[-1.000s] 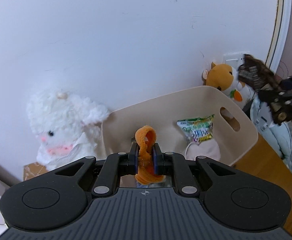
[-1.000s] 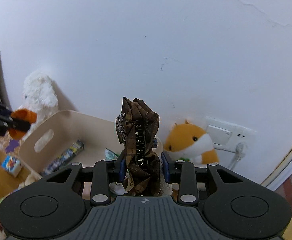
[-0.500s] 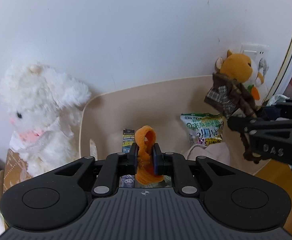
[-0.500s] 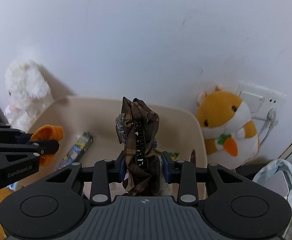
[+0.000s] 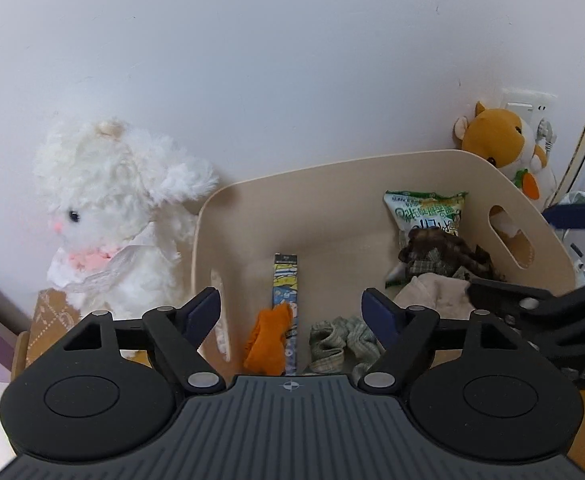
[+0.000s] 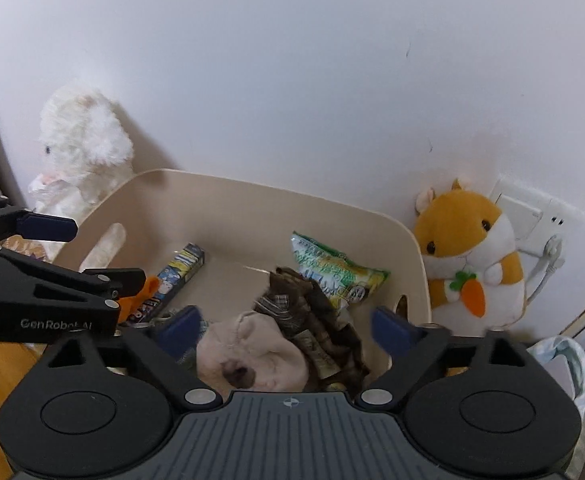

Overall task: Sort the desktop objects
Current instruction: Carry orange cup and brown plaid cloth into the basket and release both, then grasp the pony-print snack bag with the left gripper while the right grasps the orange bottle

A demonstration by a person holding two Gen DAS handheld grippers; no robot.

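Observation:
A beige bin (image 5: 332, 196) stands against the wall, also in the right wrist view (image 6: 252, 208). My left gripper (image 5: 292, 308) is open above it, and the orange cloth (image 5: 266, 340) lies loose in the bin below. My right gripper (image 6: 288, 326) is open too. The brown plaid cloth (image 6: 312, 320) lies in the bin on a beige cloth (image 6: 252, 352), also in the left wrist view (image 5: 440, 252). A green snack bag (image 5: 424, 212), a blue-yellow snack stick (image 5: 286, 276) and a green checked cloth (image 5: 332, 340) are also in the bin.
A white plush rabbit (image 5: 108, 208) sits left of the bin. An orange hamster plush (image 6: 468, 248) sits right of it by a wall socket (image 6: 532, 212). A brown box (image 5: 48, 316) stands under the rabbit. A pale bag (image 6: 560, 360) is at the far right.
Both grippers have opened over the bin. The orange cloth dropped from the left one, the brown plaid cloth from the right one. Both now lie in the bin.

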